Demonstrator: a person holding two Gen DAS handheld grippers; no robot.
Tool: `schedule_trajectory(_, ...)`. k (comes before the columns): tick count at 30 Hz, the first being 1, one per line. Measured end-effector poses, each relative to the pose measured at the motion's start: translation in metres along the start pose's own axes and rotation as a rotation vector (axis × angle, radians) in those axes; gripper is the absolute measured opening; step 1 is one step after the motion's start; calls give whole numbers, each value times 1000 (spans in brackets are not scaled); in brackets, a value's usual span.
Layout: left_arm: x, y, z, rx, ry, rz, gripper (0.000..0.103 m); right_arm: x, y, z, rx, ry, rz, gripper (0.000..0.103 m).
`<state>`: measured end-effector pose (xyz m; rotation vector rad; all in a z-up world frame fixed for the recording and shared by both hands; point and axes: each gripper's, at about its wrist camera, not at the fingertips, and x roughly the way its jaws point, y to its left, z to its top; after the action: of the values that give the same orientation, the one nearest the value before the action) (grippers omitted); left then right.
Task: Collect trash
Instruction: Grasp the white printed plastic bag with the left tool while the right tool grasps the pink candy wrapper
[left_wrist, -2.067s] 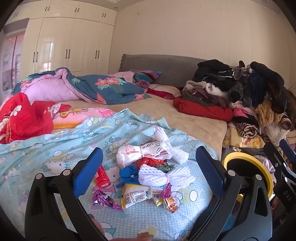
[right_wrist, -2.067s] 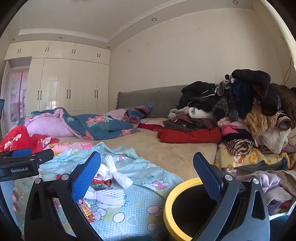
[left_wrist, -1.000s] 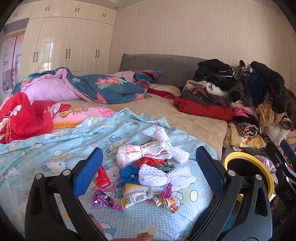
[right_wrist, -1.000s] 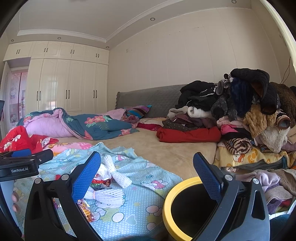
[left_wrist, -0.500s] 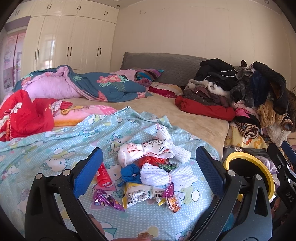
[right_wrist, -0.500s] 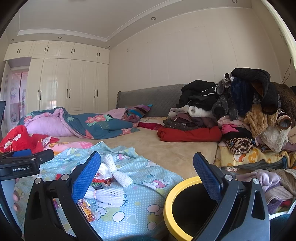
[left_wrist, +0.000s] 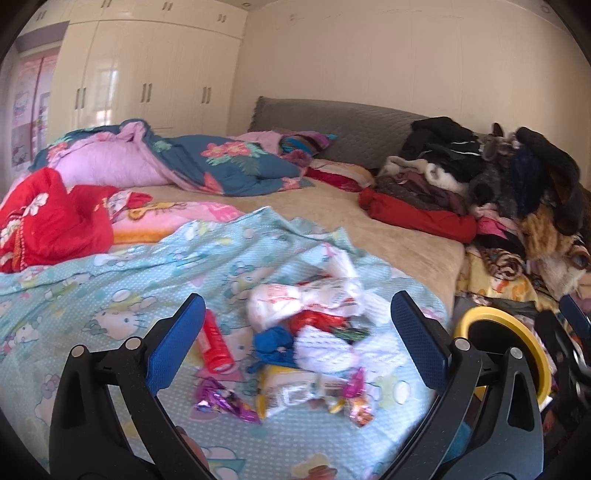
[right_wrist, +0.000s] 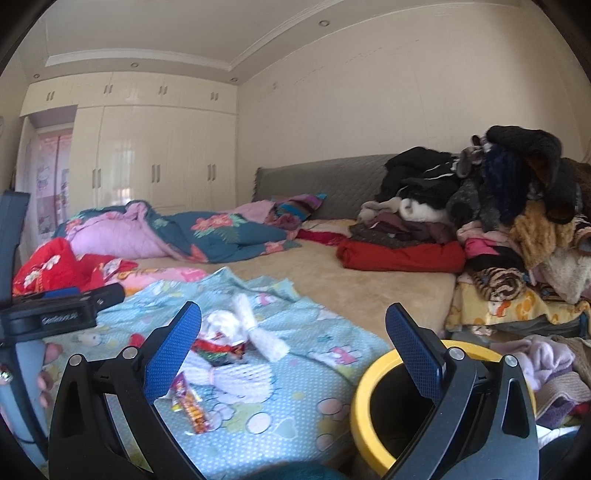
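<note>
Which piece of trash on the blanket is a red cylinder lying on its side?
The red tube, lying just inside the left tool's left finger, apart from the pile. The rest are white foam nets, crinkled wrappers and a blue scrap.

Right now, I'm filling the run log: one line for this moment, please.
left claw: open, empty | right claw: open, empty | trash pile: on bed sheet | yellow-rimmed bin: beside bed

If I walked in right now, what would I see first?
Probably the heap of bright crumpled wrappers and white foam nets on the pale blue cartoon-cat bedsheet, right ahead of the left tongs. Next, the tall pile of dark and furry clothes at the bed's right side, with a yellow-rimmed black bin below it.
</note>
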<state>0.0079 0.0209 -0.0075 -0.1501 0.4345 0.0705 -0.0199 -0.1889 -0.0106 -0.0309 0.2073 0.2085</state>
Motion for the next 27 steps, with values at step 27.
schedule_trajectory(27,106,39,35,89,167,-177,92,87,85,-33,-141,399,382,88)
